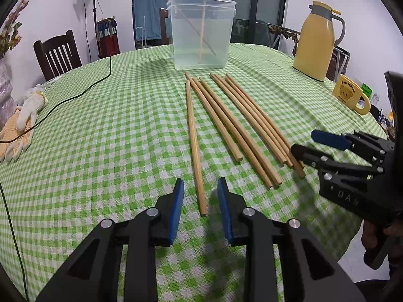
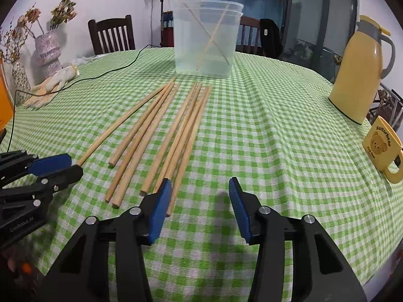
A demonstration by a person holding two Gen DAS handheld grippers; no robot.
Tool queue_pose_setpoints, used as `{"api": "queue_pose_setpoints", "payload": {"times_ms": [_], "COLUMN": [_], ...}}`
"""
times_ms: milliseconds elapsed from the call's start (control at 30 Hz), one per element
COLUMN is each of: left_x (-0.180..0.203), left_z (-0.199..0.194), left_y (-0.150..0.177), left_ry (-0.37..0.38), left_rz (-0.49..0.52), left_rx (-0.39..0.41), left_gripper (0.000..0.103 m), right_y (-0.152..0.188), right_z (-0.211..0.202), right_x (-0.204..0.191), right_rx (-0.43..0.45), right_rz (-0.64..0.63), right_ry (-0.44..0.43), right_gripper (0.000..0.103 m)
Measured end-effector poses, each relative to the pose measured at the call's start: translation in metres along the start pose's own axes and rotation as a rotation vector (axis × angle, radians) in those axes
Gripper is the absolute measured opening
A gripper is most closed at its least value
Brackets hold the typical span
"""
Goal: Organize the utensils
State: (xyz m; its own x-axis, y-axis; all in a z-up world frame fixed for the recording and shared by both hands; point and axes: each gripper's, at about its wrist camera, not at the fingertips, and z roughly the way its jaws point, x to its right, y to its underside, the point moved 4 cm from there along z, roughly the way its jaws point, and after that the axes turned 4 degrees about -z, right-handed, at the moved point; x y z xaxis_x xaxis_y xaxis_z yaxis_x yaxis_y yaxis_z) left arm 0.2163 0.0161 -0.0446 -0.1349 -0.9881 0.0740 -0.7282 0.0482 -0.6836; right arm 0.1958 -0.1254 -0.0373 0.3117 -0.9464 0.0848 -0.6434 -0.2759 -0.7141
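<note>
Table: covered by a green checked cloth (image 1: pixel 126 115), chopsticks laid out across the middle.
Chopsticks: seven wooden sticks (image 1: pixel 234 125) lying flat, roughly side by side, thin ends toward the tub; one single stick (image 1: pixel 195 148) lies slightly apart on the left of the group in the left wrist view.
Tub: clear plastic tub (image 1: pixel 201 32) standing upright beyond the sticks, two chopsticks (image 2: pixel 214 35) leaning crossed inside it.
Left gripper (image 1: pixel 200 202): released, blue pads a little apart on either side of the near end of the single stick, not pressing it; nothing grasped.
Right gripper (image 2: pixel 200 201): released, pads set wider, nothing between them; left pad just beside the near ends of the rightmost sticks, whether touching cannot be told.
Right gripper from the left wrist view: low over the cloth at the right end of the row, lower finger (image 1: pixel 304 154) by the stick ends.
Jug: yellow jug (image 1: pixel 317 40) upright at the far right.
Mug: yellow bear mug (image 1: pixel 350 94) near the jug, by the table edge.
Gloves: work gloves (image 1: pixel 17 128) at the left edge, a black cable (image 1: pixel 75 95) running past them.
</note>
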Motion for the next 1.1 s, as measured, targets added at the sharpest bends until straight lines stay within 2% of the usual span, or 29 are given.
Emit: {"api": "queue_pose_setpoints", "payload": {"times_ms": [100, 167, 200, 233, 300, 400, 467, 567, 733, 867, 967, 1100], "left_x": [0.001, 0.002, 0.002, 0.002, 0.003, 0.003, 0.002, -0.001, 0.002, 0.003, 0.004, 0.005], "left_z": [0.000, -0.001, -0.001, -0.001, -0.001, -0.002, -0.004, -0.005, -0.005, -0.004, -0.003, -0.003], "left_y": [0.001, 0.002, 0.002, 0.002, 0.002, 0.004, 0.005, 0.006, 0.007, 0.005, 0.005, 0.005], "left_ry": [-0.004, -0.006, -0.008, -0.010, -0.012, -0.022, -0.025, -0.004, -0.021, 0.010, 0.006, 0.001], "left_rz": [0.001, 0.005, 0.004, 0.002, -0.003, 0.000, -0.010, -0.050, -0.031, -0.056, -0.059, -0.056], "left_rx": [0.002, 0.005, 0.006, 0.005, -0.001, -0.002, -0.001, 0.003, 0.010, 0.013, 0.023, 0.027], "left_gripper": [0.025, 0.025, 0.025, 0.025, 0.024, 0.015, 0.006, 0.006, 0.006, 0.016, 0.017, 0.017], "right_y": [0.001, 0.001, 0.001, 0.002, 0.005, 0.008, 0.011, 0.014, 0.018, 0.020, 0.022, 0.022], "right_z": [0.000, 0.000, -0.001, -0.002, -0.003, -0.005, -0.007, -0.010, -0.014, -0.015, -0.014, -0.015], "right_x": [0.000, -0.001, -0.002, -0.002, 0.001, 0.013, 0.023, 0.034, 0.043, 0.045, 0.049, 0.050], "right_rx": [-0.001, -0.004, -0.005, -0.005, 0.004, 0.006, 0.006, 0.006, 0.011, 0.017, 0.026, 0.029], "right_rz": [0.002, 0.002, -0.002, -0.006, 0.000, 0.048, 0.066, 0.065, 0.058, 0.065, 0.097, 0.077], "right_ry": [-0.007, -0.030, -0.033, -0.034, -0.036, -0.032, -0.015, 0.017, 0.018, -0.005, -0.041, -0.057], "right_gripper": [0.040, 0.023, 0.009, 0.006, 0.006, 0.005, 0.005, 0.005, 0.005, 0.005, 0.005, 0.005]}}
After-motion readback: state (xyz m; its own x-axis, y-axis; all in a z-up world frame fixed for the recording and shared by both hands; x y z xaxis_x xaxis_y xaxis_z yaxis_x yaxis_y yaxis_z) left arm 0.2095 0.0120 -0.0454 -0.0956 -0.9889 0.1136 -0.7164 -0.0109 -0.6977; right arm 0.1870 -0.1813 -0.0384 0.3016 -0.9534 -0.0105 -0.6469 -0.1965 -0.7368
